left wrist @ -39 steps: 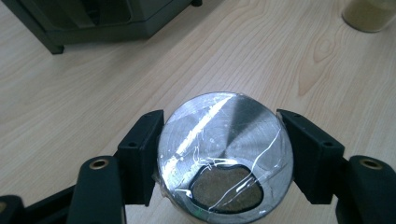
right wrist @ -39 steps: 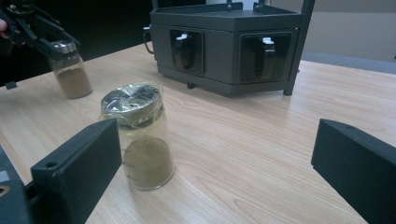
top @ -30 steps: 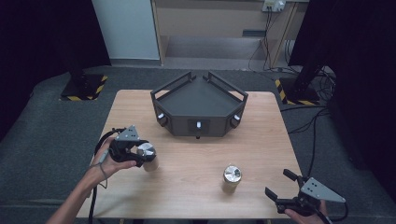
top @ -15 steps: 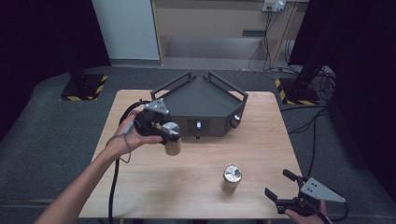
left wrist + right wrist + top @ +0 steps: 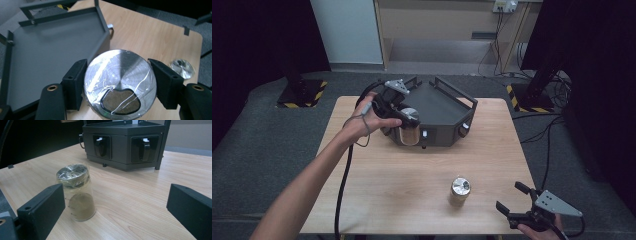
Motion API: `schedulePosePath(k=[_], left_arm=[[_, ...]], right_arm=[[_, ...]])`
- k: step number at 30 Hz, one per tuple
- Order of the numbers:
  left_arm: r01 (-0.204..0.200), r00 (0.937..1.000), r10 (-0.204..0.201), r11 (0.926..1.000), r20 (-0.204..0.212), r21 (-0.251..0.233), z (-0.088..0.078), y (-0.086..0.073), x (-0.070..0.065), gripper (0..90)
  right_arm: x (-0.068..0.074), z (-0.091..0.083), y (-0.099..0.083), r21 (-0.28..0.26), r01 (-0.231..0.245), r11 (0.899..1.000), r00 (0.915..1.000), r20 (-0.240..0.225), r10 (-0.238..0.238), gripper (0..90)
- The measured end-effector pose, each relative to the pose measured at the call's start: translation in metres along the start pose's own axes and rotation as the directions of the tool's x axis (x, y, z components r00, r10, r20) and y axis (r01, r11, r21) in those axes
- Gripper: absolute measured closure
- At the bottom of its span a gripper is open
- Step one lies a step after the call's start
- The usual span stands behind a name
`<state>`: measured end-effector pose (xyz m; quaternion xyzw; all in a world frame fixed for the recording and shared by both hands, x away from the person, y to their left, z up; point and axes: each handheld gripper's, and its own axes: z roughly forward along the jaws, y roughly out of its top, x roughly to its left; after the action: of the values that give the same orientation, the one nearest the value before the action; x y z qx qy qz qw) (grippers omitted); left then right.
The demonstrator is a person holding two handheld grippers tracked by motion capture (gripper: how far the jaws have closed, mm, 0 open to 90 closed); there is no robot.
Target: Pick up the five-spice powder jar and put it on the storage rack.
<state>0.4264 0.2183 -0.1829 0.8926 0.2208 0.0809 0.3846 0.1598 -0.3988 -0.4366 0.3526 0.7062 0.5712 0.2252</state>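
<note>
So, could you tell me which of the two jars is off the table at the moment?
The jar clamped in the left gripper, held up at the black tray. The other jar stands on the table.

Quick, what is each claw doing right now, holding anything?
Left claw: shut on a jar, held up at the edge of the dark tray.
Right claw: open, empty, facing a second jar on the table.

A pale, smooth wood-grain tabletop (image 5: 377, 200) carries a matt dark-grey metal tray stand (image 5: 439, 107) and a clear glass jar (image 5: 77, 192) with a shiny brushed-metal lid under crinkled glossy plastic film, while the left claw (image 5: 120, 80), of matt black plastic, grips a matching film-wrapped jar (image 5: 120, 82).
</note>
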Motion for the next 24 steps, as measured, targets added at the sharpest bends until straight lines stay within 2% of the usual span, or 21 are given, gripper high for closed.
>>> schedulePosePath(k=[5, 8, 12, 14, 16, 19, 20, 21, 23, 24], left_arm=[[0.026, 0.9985, -0.027, 0.9995, -0.048, -0.017, 0.000, 0.012, 0.016, 34.2], [0.038, 0.9976, -0.040, 0.9990, -0.056, -0.022, 0.002, 0.016, 0.022, 34.2], [0.077, 0.9910, -0.079, 0.9968, -0.108, -0.023, 0.012, 0.027, 0.031, 34.2], [0.085, 0.9893, -0.087, 0.9962, -0.117, -0.022, 0.014, 0.029, 0.033, 34.2], [0.127, 0.9834, -0.130, 0.9914, -0.127, -0.032, 0.021, 0.032, 0.040, 34.2], [0.152, 0.9788, -0.154, 0.9880, -0.134, -0.030, 0.025, 0.034, 0.046, 34.2], [0.172, 0.9728, -0.174, 0.9848, -0.153, -0.029, 0.031, 0.036, 0.050, 34.2], [0.172, 0.9728, -0.174, 0.9848, -0.153, -0.029, 0.031, 0.036, 0.050, 34.2], [0.185, 0.9636, -0.184, 0.9826, -0.194, -0.013, 0.040, 0.039, 0.053, 34.2], [0.185, 0.9636, -0.184, 0.9826, -0.194, -0.013, 0.040, 0.039, 0.053, 34.2]], right_arm=[[-0.002, 0.001, -0.001, 0.000, -0.009, 1.000, 1.0000, -0.002, 0.009, 2.3], [-0.002, 0.001, -0.001, -0.002, -0.011, 1.000, 0.9999, 0.001, 0.011, 2.3], [-0.003, 0.002, -0.001, -0.002, -0.015, 1.000, 0.9999, -0.001, 0.015, 2.3], [-0.003, 0.002, -0.001, -0.003, -0.015, 1.000, 0.9999, -0.001, 0.015, 2.3], [-0.002, 0.001, -0.002, -0.006, -0.015, 1.000, 0.9999, -0.001, 0.015, 2.3], [-0.003, 0.001, -0.002, -0.007, -0.015, 1.000, 0.9999, -0.004, 0.015, 2.3], [-0.003, 0.001, -0.002, -0.006, -0.013, 1.000, 0.9999, -0.006, 0.013, 2.4], [-0.003, 0.001, -0.002, -0.006, -0.013, 1.000, 0.9999, -0.006, 0.013, 2.4], [-0.003, 0.001, -0.001, -0.004, -0.014, 1.000, 0.9999, -0.006, 0.014, 2.4], [-0.003, 0.001, -0.001, -0.004, -0.014, 1.000, 0.9999, -0.006, 0.014, 2.4]])
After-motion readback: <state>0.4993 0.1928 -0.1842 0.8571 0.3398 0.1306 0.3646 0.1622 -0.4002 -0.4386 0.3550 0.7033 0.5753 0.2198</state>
